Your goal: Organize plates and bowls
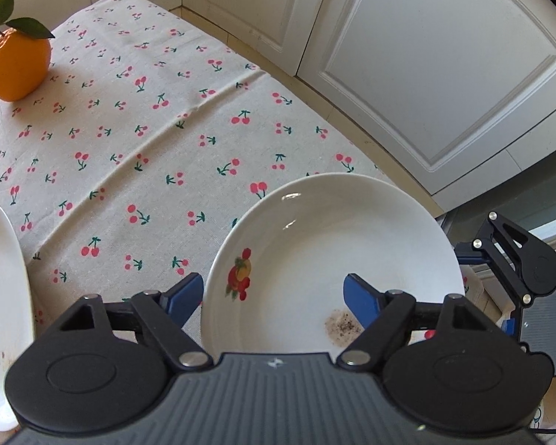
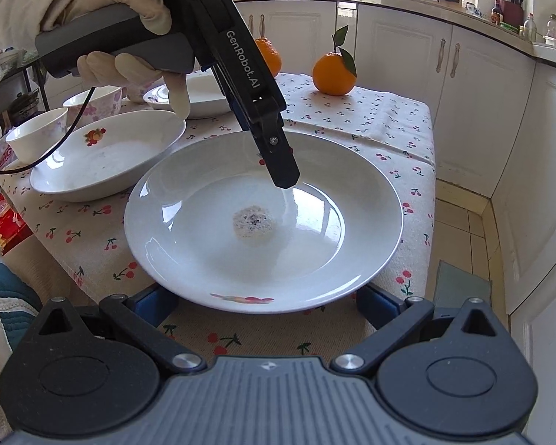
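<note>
Left gripper [image 1: 274, 296] jaws wide apart over the soiled white plate [image 2: 263, 222] at the tabletop's near edge, gripping nothing; right gripper [image 2: 267, 304] spread wide under that plate's near rim, empty; second plate [image 2: 103, 155] touching its left rim.

The near plate [image 2: 263, 222] looks like glossy white glazed ceramic; the tablecloth [image 1: 148, 148] under it is matt woven cloth.

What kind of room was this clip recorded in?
Most likely a home kitchen: white cabinet doors under a cluttered counter, and a table with a cherry-print cloth holding plates, bowls and oranges.
</note>
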`<state>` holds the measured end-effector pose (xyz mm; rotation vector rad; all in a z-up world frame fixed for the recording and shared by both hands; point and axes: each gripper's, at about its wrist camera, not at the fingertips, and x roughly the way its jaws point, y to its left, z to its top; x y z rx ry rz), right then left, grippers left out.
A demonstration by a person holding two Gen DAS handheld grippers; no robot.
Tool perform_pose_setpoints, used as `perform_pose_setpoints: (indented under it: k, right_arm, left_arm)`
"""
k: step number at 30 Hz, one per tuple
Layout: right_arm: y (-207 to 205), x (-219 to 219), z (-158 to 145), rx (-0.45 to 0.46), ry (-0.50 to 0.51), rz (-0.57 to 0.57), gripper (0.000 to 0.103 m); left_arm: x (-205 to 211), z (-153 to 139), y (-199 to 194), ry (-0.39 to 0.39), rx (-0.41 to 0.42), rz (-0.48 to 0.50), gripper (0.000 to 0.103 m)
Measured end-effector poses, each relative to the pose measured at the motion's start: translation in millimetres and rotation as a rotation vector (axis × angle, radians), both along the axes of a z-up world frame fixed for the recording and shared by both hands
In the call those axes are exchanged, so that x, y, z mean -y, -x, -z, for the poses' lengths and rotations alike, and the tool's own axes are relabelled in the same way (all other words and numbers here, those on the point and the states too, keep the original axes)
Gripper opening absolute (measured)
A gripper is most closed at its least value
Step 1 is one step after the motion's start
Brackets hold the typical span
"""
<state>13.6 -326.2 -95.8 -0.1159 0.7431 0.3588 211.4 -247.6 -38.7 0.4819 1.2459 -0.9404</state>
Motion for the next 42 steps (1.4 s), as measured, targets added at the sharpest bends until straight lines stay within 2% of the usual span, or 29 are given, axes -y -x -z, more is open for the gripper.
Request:
perform_pose_setpoints:
  k: [4, 16, 32, 42]
  right_arm:
    - [-2.3, -0.8, -0.4, -0.004, 0.000, -0.013, 0.103]
    - [-2.9, -2.8, -2.5, -0.003, 0.014, -0.023, 0.103]
    - [-7.7, -3.5, -8.4, -0.020, 0.029, -0.025, 0.103]
    - [-33.8, 8.1, -20.5, 0.007, 0.045, -0.054, 0.103]
  left_arm:
    - [3.0, 6.4, -2.1, -0.021, -0.030, 0.017, 0.074]
    - [8.2, 8.7, -2.3, -0.036, -0.022, 0.058, 0.074]
    - [-0.2, -2.6, -1.7, 0.017, -0.016, 0.038, 0.074]
    - [2.2, -16.2, -23.9, 0.064, 0.007, -0.004, 0.074]
